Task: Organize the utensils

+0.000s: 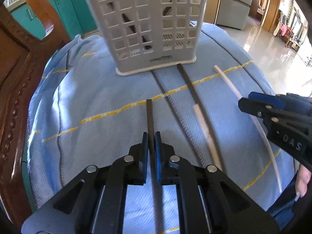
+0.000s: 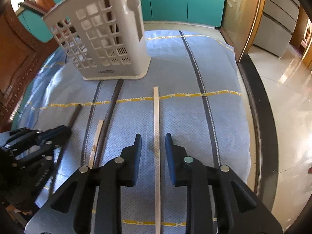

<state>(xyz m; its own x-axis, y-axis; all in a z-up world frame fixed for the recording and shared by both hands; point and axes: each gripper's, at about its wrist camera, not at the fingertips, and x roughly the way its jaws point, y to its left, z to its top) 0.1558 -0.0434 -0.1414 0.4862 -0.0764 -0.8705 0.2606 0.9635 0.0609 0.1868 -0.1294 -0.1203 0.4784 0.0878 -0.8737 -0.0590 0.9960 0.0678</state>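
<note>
While the left gripper (image 1: 151, 136) clamps a dark chopstick (image 1: 149, 115) at lower centre, seemingly for lifting toward the white holder (image 1: 144, 29) at top, the right gripper (image 2: 153, 139) stands apart around a pale chopstick (image 2: 156, 117) without pressing it.

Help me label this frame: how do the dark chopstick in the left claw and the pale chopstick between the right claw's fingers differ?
Colour: the dark chopstick is near black; the pale chopstick is cream white.
Grip: the left claw is shut on the dark chopstick, while the right claw stands open around the pale chopstick, gaps on both sides.
Shared: both are slim, straight sticks pointing toward the white utensil basket over the blue cloth.
</note>
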